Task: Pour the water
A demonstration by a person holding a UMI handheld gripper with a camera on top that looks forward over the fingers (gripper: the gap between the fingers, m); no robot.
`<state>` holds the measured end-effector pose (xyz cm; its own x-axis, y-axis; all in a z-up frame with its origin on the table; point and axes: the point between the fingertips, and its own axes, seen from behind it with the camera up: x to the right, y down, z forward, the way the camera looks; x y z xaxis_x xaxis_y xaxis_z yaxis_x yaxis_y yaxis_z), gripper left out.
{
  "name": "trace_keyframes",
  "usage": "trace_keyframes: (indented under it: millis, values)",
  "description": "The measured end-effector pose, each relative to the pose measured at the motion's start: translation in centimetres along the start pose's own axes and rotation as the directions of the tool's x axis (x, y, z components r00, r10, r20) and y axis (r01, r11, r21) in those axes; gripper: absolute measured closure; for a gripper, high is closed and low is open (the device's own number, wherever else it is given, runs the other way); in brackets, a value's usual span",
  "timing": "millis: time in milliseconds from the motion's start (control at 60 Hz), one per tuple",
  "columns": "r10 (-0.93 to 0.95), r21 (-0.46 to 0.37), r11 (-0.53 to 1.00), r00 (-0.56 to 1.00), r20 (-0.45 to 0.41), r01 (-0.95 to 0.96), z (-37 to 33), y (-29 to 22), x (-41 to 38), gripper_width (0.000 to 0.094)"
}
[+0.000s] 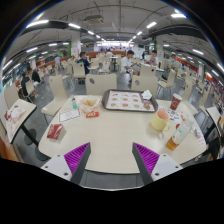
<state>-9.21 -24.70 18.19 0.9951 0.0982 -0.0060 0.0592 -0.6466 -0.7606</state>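
My fingers (112, 160) hang apart and empty above the bench (110, 135), while right of its tray (128, 100) stands a bottle (181, 131), probably light and slippery, best gripped mid-body.

Beige table (115, 135), brown tray (128, 100), magenta pads (75, 156).

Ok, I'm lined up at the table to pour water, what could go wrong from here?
The gripper is open and holds nothing, with the bottles and cups off to the right beyond the fingers. They stand packed together, so reaching for one could topple its neighbours. They also sit near the table edge, so a nudge might push one off. The tray lies close enough to catch spills.
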Motion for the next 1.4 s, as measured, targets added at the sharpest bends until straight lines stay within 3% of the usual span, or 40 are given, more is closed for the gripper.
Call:
trace_keyframes:
  millis: [117, 567, 700, 850, 1033, 1100, 1167, 1400]
  values:
    - [0.013, 0.002, 1.000, 0.999, -0.033, -0.013, 0.7, 0.9, 2.0, 0.0084]
    - [0.068, 0.000, 0.998, 0.987, -0.143, -0.069, 2.6, 8.6, 23.3, 0.0085]
    - [0.078, 0.073, 0.995, 0.985, -0.155, -0.067, 5.0, 7.6, 29.0, 0.0087]
    - [0.088, 0.158, 0.985, 0.991, -0.098, -0.072, 9.0, 4.7, 31.9, 0.0089]
    - [0.058, 0.205, 0.978, 0.996, -0.064, -0.044, 13.9, 2.6, 32.8, 0.0103]
    - [0.046, 0.226, 0.974, 0.997, -0.067, -0.030, 15.4, 2.1, 33.2, 0.0172]
    - [0.044, 0.239, 0.971, 0.996, -0.077, -0.025, 16.1, 2.1, 33.6, 0.0352]
    - [0.035, 0.262, 0.965, 0.997, -0.070, -0.016, 16.5, 1.6, 33.4, 0.0526]
